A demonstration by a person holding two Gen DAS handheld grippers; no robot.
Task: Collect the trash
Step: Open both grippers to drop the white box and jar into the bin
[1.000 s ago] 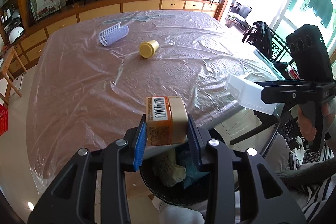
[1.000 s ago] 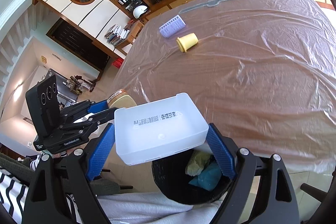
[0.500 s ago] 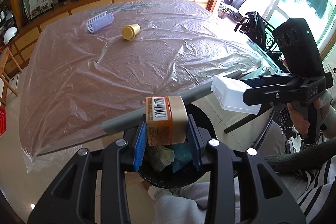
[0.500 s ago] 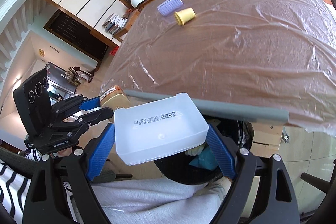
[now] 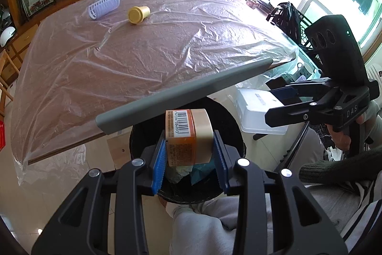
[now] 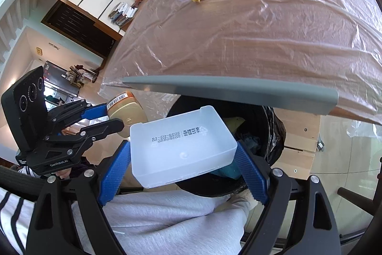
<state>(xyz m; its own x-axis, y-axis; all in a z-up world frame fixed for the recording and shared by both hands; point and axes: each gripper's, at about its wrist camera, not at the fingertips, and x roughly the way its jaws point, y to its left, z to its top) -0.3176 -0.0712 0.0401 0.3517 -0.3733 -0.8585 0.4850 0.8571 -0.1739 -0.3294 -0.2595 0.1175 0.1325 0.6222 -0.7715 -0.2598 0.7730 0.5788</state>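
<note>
Left wrist view: the left gripper (image 5: 189, 154) has its jaws clamped on an orange jar (image 5: 188, 136), barcode up, beige lid rightward, right above the black bin (image 5: 229, 121) under the worktop (image 5: 143, 59) edge. Right wrist view: the right gripper (image 6: 183, 169) jaws grip a translucent white tray (image 6: 182, 147) with printing showing through, over the bin's rim; only here is the tray's hollow visible.
</note>
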